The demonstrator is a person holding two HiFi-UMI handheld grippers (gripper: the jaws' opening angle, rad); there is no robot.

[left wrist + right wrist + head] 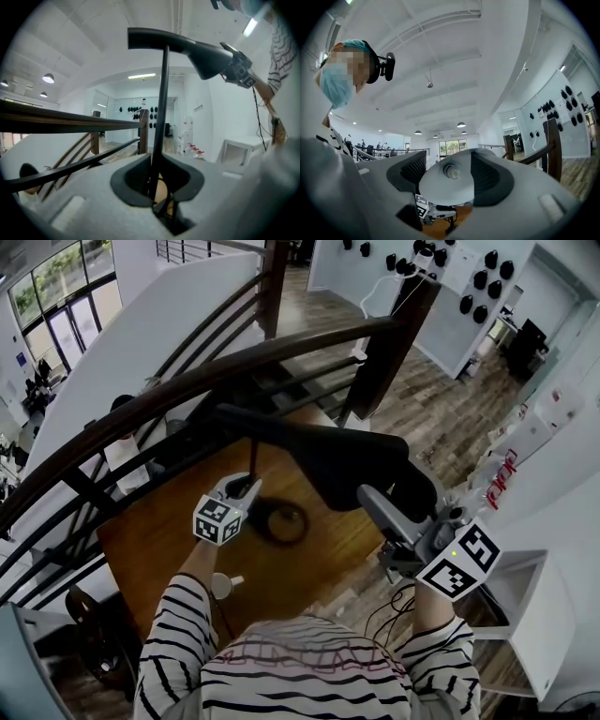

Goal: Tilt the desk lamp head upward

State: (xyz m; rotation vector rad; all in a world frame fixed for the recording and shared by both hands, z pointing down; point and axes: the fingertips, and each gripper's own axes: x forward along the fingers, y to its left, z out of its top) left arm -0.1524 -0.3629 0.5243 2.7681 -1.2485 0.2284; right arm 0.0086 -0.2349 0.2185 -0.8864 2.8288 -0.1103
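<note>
A black desk lamp stands on a wooden table (159,540), its round base (281,521) near the middle. Its thin upright stem (253,457) carries a long arm ending in a black head (361,463). My left gripper (251,486) is shut on the stem low down; in the left gripper view the stem (161,103) rises between the jaws (157,183). My right gripper (380,507) is shut on the lamp head. In the right gripper view the white inside of the head (440,192) and its bulb (451,172) fill the gap between the jaws.
A dark wooden stair railing (187,381) curves along the table's far side, close behind the lamp. A white side table (539,601) stands at the right, with cables (394,601) hanging by the table's edge. A small white cup (223,585) sits near my left sleeve.
</note>
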